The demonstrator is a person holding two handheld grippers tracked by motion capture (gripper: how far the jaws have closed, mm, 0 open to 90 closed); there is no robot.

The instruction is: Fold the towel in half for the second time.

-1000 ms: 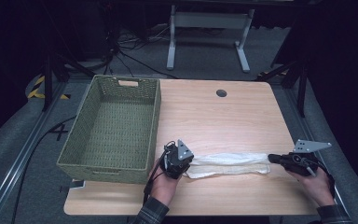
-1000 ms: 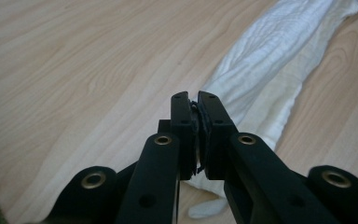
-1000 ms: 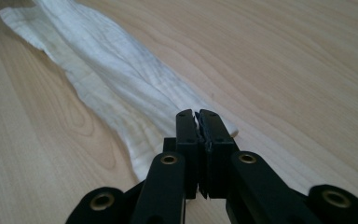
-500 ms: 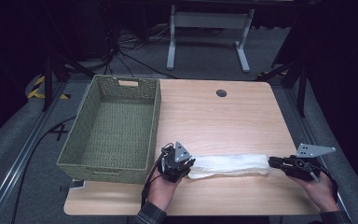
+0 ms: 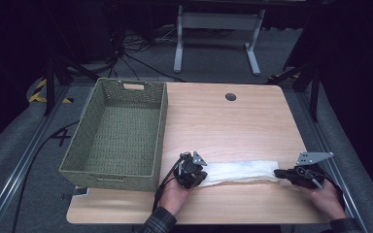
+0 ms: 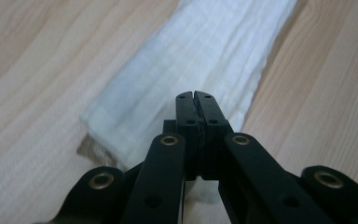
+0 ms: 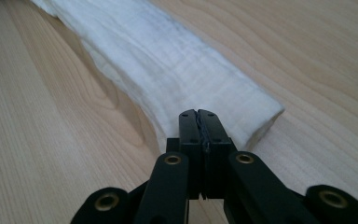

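Two tools (image 5: 201, 175) (image 5: 278, 173); one folded cloth (image 5: 240, 171); one basket (image 5: 116, 170)

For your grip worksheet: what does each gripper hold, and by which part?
The left gripper and right gripper are each shut on one end of the folded white cloth, which lies stretched between them on the table.

Each black tool (image 6: 196, 100) has paired flat jaws on linked arms with brass-coloured rivets. Right tool (image 5: 282, 173): grey three-cornered plate on top. Left tool (image 5: 197, 175): black trailing cable, plaid sleeve (image 5: 158, 223) behind.
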